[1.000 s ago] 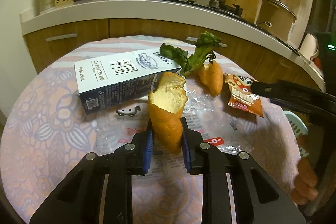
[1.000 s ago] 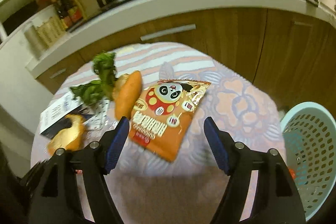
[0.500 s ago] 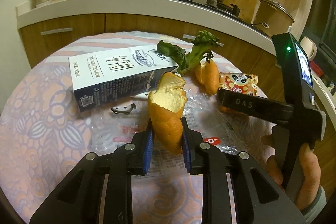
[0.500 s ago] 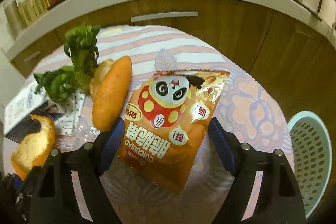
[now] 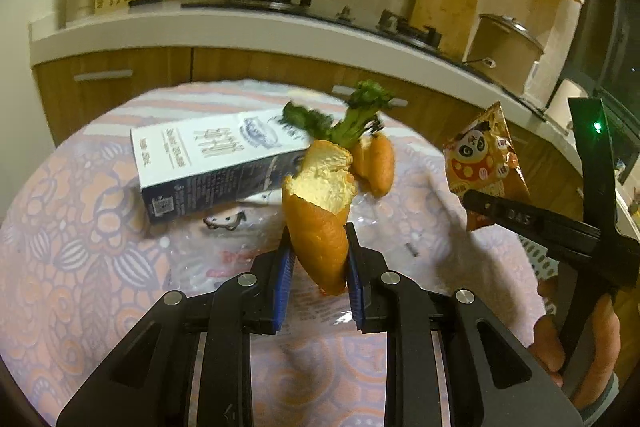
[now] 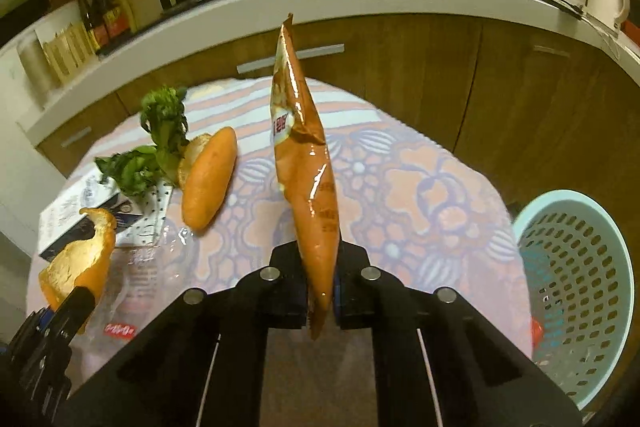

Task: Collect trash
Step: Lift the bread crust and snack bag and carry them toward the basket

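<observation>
My left gripper (image 5: 318,269) is shut on a piece of orange peel (image 5: 320,211) and holds it above the table; the peel also shows in the right wrist view (image 6: 80,259). My right gripper (image 6: 320,291) is shut on an orange panda snack bag (image 6: 308,179), lifted upright off the table; the bag also shows in the left wrist view (image 5: 484,163). On the table lie a milk carton (image 5: 208,163), another orange peel (image 6: 208,179), green vegetable scraps (image 6: 160,139) and a clear plastic wrapper (image 6: 152,275).
A pale blue perforated basket (image 6: 576,291) stands beside the table at the right. The round table has a floral cloth (image 6: 420,195). Behind it runs a kitchen counter (image 5: 240,31) with wooden cabinets, a wok and a pot.
My right gripper closed on the snack bag and lifted it upright off the table. My left gripper still holds the peel and has moved only slightly.
</observation>
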{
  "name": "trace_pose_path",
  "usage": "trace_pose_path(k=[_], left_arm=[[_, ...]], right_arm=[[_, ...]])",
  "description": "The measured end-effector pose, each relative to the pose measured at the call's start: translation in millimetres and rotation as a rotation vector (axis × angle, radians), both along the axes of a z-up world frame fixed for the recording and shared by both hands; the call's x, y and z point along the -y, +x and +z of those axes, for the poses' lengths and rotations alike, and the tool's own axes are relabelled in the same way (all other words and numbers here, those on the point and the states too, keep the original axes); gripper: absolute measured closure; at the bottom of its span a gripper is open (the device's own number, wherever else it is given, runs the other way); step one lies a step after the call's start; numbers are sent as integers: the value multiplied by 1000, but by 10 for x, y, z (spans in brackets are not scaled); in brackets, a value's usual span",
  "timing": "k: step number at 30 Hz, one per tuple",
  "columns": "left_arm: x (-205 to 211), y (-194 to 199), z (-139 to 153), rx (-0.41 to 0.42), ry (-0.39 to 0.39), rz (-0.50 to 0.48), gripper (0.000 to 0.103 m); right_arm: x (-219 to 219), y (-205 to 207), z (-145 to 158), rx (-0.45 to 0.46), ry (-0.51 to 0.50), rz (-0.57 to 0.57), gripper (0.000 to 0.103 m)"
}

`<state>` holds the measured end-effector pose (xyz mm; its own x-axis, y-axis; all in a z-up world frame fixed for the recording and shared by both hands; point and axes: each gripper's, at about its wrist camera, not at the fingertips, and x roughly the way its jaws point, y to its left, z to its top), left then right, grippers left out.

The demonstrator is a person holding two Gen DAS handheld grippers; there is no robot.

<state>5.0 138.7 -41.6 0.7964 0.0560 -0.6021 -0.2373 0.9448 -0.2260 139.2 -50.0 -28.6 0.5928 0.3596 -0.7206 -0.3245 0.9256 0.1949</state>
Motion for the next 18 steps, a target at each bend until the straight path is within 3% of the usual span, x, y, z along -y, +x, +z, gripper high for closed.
trace_pose_path(k=[11,18], left_arm=[[409,-62,293,66,4,-93,81],[938,-11,503,110,50,-192,81]], right_arm=[[564,-302,358,64,51,-54,96],[1073,-474,493,90,-3,-123,96]])
